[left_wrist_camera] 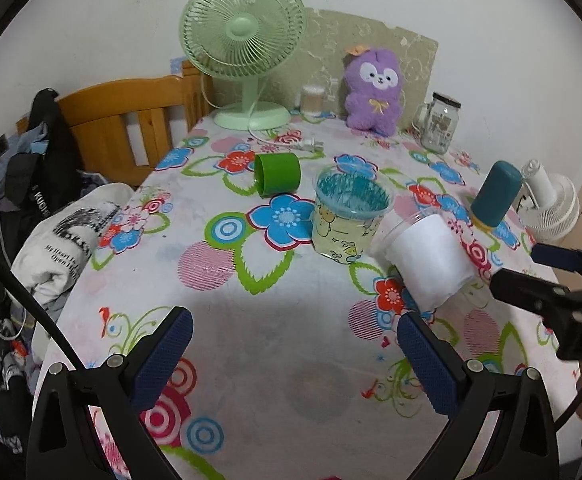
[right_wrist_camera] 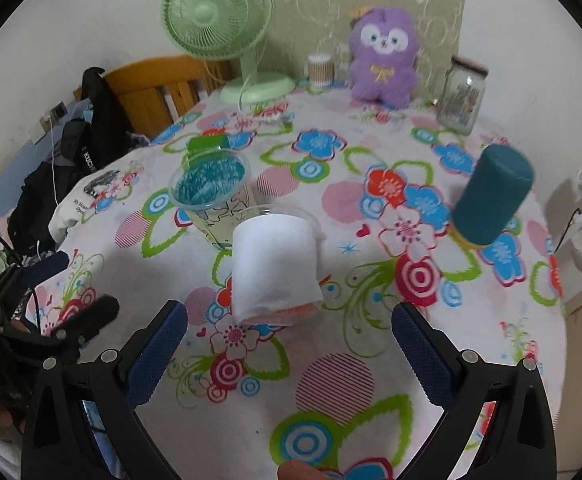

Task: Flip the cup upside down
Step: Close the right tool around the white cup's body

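The white cup [right_wrist_camera: 277, 268] lies tipped on its side on the flowered tabletop [right_wrist_camera: 371, 320], its clear rim pointing away toward the back and its closed base toward the right tongs [right_wrist_camera: 289, 330], which hang just short of it with both blue-padded fingers spread wide and nothing between them. From the left wrist view the same cup [left_wrist_camera: 431, 260] sits ahead and to the right of the left tongs [left_wrist_camera: 294, 338], which are likewise spread apart and hold nothing above a bare stretch of the cloth [left_wrist_camera: 251, 320]. Just beside the cup's rim stands a clear cup with a cartoon print [left_wrist_camera: 347, 216], upright, with a blue-green pattern showing inside its mouth. Farther back on the left a green cup [left_wrist_camera: 277, 174] lies on its side, apart from the others. To the right of the white cup a dark teal bottle [right_wrist_camera: 491, 196] stands tilted on a yellowish base. Along the back edge of the tabletop are a pale green fan [left_wrist_camera: 245, 48], a small jar of cotton swabs [left_wrist_camera: 313, 100], a purple plush toy [left_wrist_camera: 373, 92] and a glass mug jar [left_wrist_camera: 439, 122]. A white fan [left_wrist_camera: 551, 204] shows past the right edge, and a wooden bed frame [left_wrist_camera: 131, 120] with piled clothes [left_wrist_camera: 51, 220] lies to the left
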{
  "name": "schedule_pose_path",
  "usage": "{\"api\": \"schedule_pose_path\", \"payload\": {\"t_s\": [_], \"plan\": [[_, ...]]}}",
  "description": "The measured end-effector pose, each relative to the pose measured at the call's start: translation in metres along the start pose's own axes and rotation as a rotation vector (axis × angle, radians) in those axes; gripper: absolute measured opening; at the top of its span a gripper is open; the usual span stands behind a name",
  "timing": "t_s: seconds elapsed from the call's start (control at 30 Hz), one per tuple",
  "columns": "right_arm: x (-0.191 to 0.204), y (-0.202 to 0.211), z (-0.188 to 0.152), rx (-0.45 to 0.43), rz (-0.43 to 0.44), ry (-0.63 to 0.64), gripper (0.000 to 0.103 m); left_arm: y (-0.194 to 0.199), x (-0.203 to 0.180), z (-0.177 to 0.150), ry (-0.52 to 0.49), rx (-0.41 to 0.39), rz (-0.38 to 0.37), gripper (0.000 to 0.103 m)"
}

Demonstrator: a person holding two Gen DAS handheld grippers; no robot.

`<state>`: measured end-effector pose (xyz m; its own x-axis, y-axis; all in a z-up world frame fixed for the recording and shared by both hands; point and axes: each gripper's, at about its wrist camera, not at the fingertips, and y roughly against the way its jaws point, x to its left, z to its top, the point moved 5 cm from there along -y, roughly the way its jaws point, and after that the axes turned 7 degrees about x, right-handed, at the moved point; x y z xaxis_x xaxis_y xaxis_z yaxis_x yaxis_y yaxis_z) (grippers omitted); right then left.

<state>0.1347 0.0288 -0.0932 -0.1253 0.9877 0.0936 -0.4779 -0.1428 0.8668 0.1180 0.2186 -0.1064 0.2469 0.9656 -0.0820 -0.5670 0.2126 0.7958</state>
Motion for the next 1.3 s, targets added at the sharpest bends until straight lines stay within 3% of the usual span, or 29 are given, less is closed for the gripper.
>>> {"api": "schedule_pose_path", "payload": {"t_s": [0.2, 0.43, 0.7, 0.77, 0.93, 1.3], "plan": [[0.002, -0.028, 0.011, 0.072, 0.011, -0.008, 0.103, -0.028, -0.006, 0.005, -0.146, 0.054, -0.031, 0.103], [0.013, -0.045, 0.019, 0.108, 0.035, 0.005, 0.103, -0.039, -0.023, 0.012, -0.31, 0.057, -0.081, 0.103], [0.017, -0.059, 0.026, 0.136, 0.026, 0.035, 0.102, -0.05, -0.036, 0.023, -0.388, 0.053, -0.125, 0.103], [0.018, -0.061, 0.026, 0.134, 0.019, 0.039, 0.096, -0.053, -0.039, 0.024, -0.402, 0.055, -0.131, 0.103], [0.019, -0.071, 0.026, 0.162, 0.033, 0.063, 0.068, -0.057, -0.043, 0.025, -0.41, 0.054, -0.138, 0.103], [0.028, -0.051, 0.023, 0.112, 0.041, 0.094, 0.066, -0.048, -0.047, 0.022, -0.423, 0.045, -0.136, 0.103]]}}
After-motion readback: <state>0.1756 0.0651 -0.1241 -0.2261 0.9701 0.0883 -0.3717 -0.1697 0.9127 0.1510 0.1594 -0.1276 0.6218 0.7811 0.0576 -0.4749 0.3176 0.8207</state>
